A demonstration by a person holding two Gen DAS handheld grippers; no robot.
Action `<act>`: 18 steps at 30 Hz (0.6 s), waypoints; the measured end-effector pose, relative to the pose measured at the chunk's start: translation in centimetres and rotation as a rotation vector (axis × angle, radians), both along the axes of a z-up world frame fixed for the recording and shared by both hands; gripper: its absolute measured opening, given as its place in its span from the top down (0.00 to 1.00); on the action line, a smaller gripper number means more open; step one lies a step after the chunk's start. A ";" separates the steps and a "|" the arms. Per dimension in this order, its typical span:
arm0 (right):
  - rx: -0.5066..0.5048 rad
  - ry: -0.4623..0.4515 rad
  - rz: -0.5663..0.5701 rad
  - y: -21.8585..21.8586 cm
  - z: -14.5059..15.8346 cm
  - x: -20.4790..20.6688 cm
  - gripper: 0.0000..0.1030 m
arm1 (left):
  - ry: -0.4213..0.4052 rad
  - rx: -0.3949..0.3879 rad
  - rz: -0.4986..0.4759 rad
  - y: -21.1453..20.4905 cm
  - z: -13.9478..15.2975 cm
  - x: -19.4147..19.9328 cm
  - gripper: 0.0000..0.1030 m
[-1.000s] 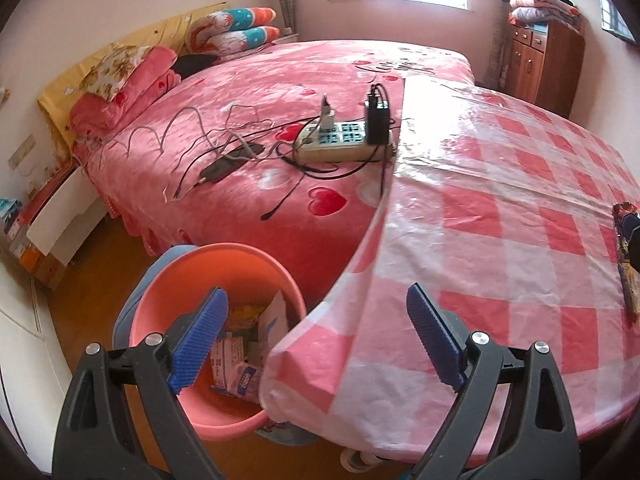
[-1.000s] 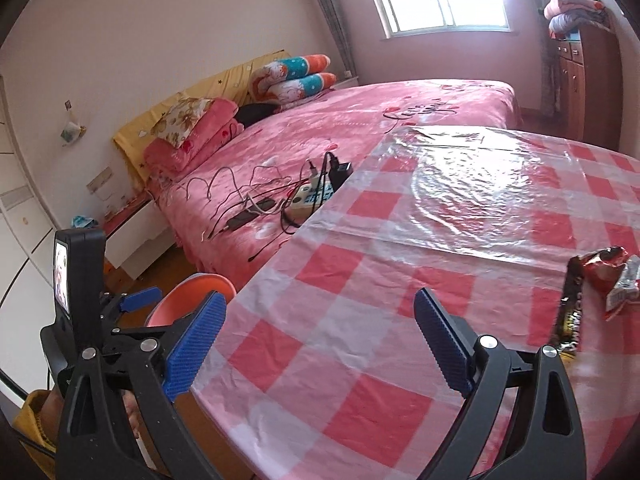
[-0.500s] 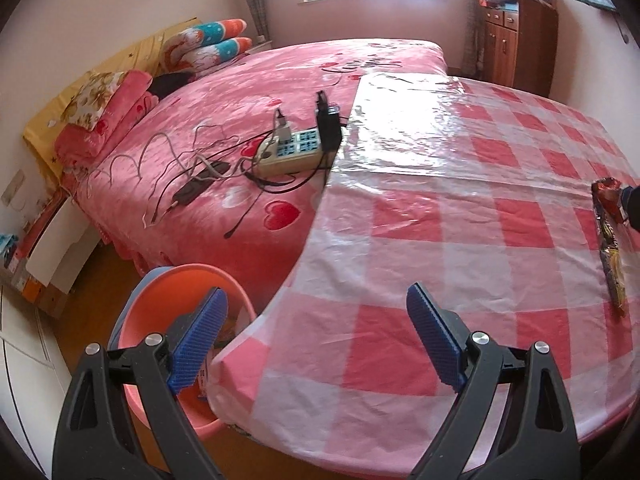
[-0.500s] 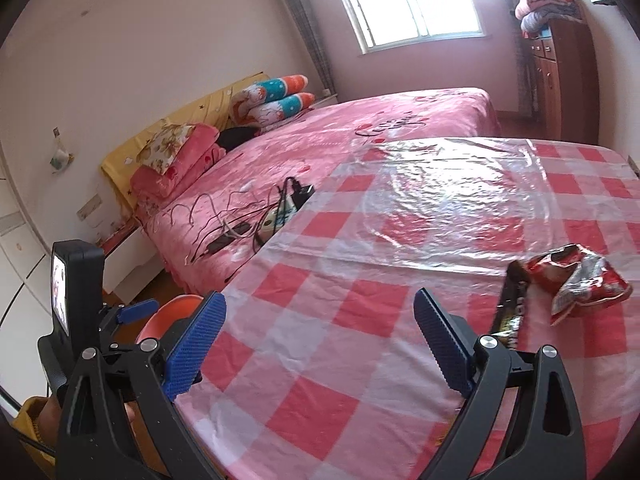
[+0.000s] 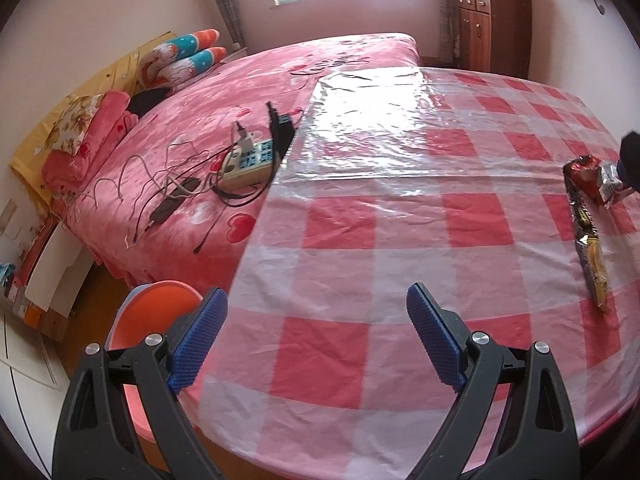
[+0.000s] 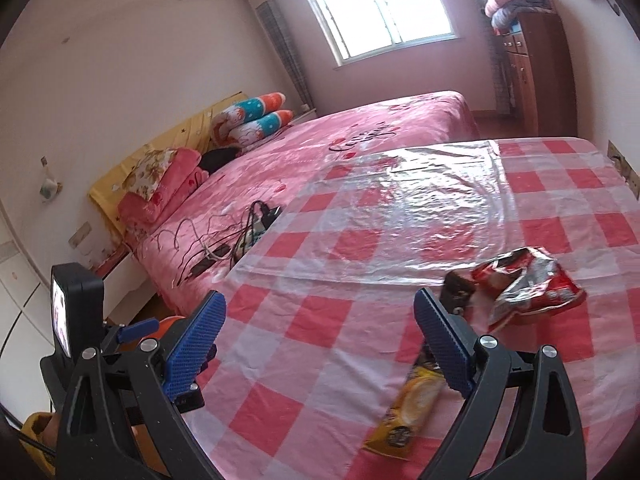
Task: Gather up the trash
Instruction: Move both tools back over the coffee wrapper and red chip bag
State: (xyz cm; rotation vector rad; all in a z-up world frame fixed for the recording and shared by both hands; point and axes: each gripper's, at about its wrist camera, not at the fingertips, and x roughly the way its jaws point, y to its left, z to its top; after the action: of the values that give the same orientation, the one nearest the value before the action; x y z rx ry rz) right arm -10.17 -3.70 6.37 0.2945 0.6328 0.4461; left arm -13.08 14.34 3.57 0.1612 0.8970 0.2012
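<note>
A crumpled red snack bag (image 6: 528,284) lies on the pink checked table (image 6: 320,360), with a long black-and-yellow wrapper (image 6: 408,408) beside it. In the left wrist view both sit at the far right: the red bag (image 5: 592,178) and the long wrapper (image 5: 588,248). My right gripper (image 6: 320,340) is open and empty, with its right finger just over the long wrapper. My left gripper (image 5: 316,340) is open and empty above the table's near left edge. An orange basin (image 5: 160,312) stands on the floor at the table's left.
A pink bed (image 5: 240,120) adjoins the table on the left, with a power strip (image 5: 248,160) and tangled cables on it. A wooden cabinet (image 5: 492,28) stands at the far wall. The left gripper's camera unit (image 6: 76,312) shows at the right view's lower left.
Both grippers have moved right across the table, away from the basin. The wrappers have come closer in both views. Both stay open and empty.
</note>
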 end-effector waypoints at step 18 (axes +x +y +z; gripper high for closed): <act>0.061 0.024 -0.200 -9.2 -0.5 1.2 0.09 | 0.026 -0.084 -0.125 -5.3 0.0 0.6 0.11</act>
State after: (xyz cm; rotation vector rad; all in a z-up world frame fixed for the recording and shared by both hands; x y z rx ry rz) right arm -8.93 -12.86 5.89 0.4175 0.6068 0.2703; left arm -12.47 9.03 3.56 0.1409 0.9168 0.0454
